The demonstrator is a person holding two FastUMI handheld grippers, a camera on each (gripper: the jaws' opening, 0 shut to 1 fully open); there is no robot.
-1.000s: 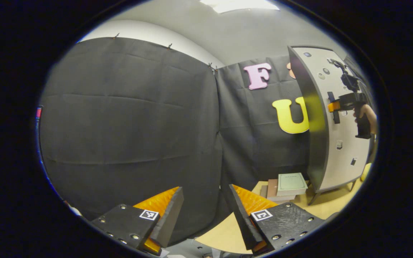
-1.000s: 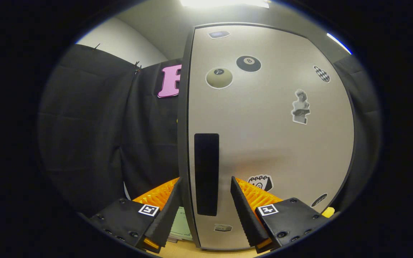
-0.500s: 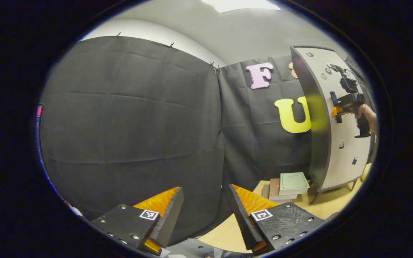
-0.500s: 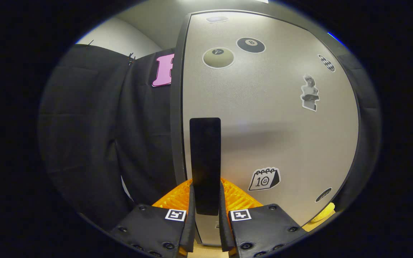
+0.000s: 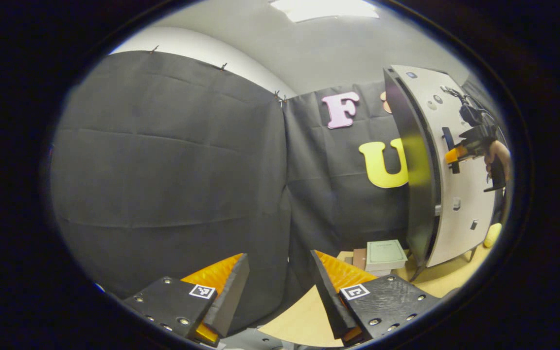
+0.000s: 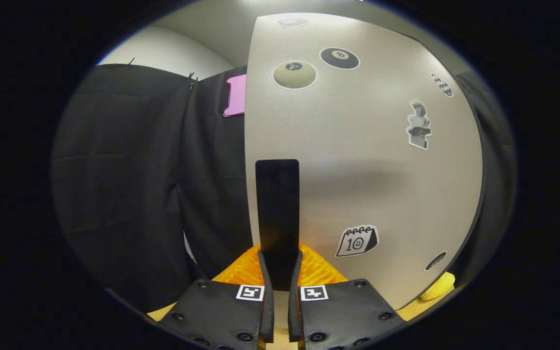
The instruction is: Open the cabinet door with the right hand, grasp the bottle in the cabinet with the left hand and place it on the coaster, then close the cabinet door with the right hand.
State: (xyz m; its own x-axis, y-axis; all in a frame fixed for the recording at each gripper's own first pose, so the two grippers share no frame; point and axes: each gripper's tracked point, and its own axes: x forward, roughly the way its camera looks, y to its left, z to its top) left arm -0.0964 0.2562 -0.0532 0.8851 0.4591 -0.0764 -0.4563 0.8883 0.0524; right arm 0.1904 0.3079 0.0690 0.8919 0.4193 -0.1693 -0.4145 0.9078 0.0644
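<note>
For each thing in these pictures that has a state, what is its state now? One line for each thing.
cabinet door: opened a little; a gap shows at its edge in the left gripper view.
door handle: clamped between the fingers of the right hand-held gripper.
right hand-held gripper: shut on the door handle.
left hand-held gripper: open, holding nothing, above the table.
books: stacked flat on the table beside the cabinet.

A light wooden bench (image 5: pixel 309 321) carries a small stack of books (image 5: pixel 379 255), a pale green one on top. Just beside the books the cabinet (image 5: pixel 423 194) stands on thin legs. A yellow object (image 5: pixel 492 235) lies on the bench beyond the cabinet.
</note>
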